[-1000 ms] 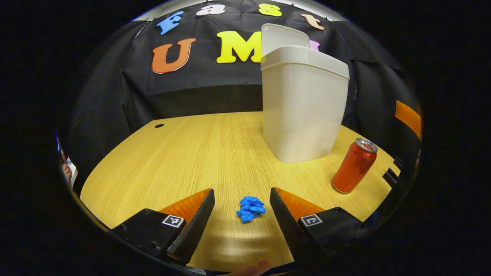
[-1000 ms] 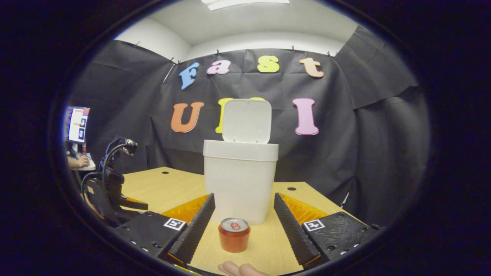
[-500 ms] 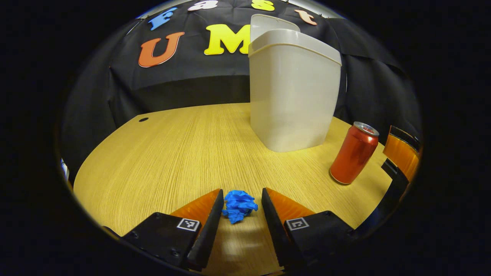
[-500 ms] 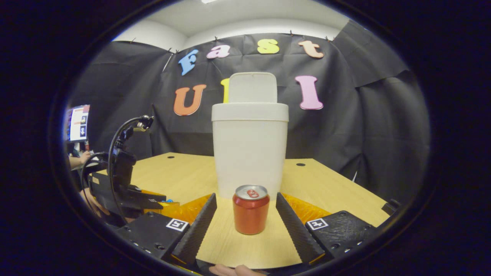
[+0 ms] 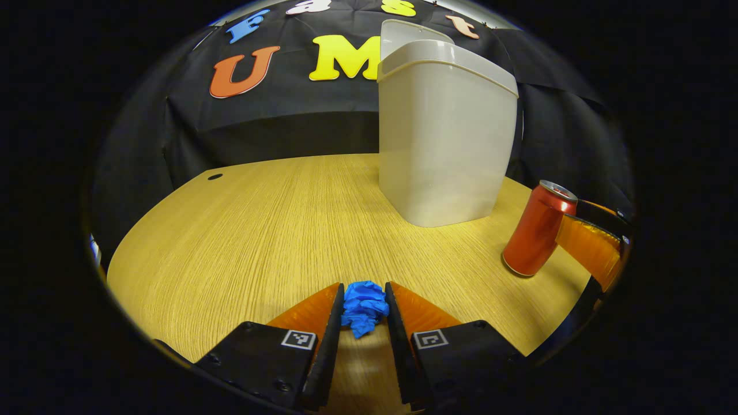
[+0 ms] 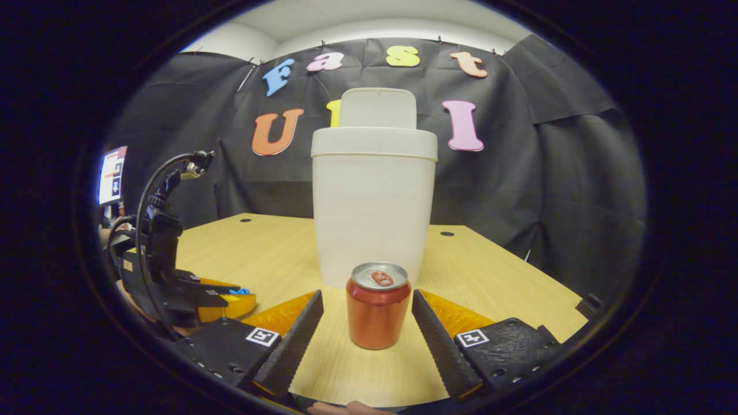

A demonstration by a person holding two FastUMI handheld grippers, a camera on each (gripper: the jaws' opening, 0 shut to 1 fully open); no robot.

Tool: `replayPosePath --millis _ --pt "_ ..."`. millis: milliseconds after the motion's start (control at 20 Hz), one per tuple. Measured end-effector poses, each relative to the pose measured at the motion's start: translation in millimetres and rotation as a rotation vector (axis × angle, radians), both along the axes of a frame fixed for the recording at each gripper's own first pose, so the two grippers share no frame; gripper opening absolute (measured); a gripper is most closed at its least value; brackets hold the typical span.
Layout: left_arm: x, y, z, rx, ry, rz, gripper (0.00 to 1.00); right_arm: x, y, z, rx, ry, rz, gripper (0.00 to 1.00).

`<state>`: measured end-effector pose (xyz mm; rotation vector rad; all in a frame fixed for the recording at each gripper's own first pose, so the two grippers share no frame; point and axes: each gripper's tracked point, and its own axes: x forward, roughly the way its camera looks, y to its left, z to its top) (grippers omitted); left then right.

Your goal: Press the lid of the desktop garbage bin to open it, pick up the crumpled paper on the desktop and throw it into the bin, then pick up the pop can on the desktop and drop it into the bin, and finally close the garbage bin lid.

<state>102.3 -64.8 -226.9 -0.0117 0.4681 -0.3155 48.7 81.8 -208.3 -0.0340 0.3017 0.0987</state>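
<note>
bin (image 6: 373,207) lid up | left fingers (image 5: 333,323) pinching paper (image 5: 363,305) | right fingers (image 6: 300,334) spread round can (image 6: 377,308)

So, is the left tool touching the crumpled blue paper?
Touching. In the left gripper view, both fingers of the left tool press against the crumpled blue paper.

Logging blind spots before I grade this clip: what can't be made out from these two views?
- Inside of the white plastic bin: hidden by its own wall in both views.
- Left gripper on the blue crumpled paper: whether the paper is lifted off the wooden table is unclear.
- Red pop can: far side hidden, right gripper view.
- Right gripper: open around the can.
</note>
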Motion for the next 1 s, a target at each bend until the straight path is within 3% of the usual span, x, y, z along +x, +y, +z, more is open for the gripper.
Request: replayPosePath --millis 350,650,750,800,1000 --pt "-1.5 19.7 34.9 -0.019 -0.062 0.047 0.42 8.8 -2.7 -13.0 -0.049 0.027 -0.011 0.93" --pt "-13.3 30.7 85.1 -0.05 -0.175 0.07 0.42 23.7 -8.4 -24.2 -0.046 0.075 -0.079 0.98" --pt "-19.1 33.1 99.0 -0.052 -0.201 0.069 0.42 27.4 -4.9 -28.2 -0.017 0.099 -0.077 0.94" --pt "-22.2 34.9 106.4 -0.052 -0.217 0.07 0.42 29.1 -2.9 -27.5 -0.008 0.097 -0.074 0.87" --pt "-34.4 40.1 129.7 -0.059 -0.27 0.071 0.42 36.6 -8.0 -27.8 -0.012 0.088 -0.091 0.82"
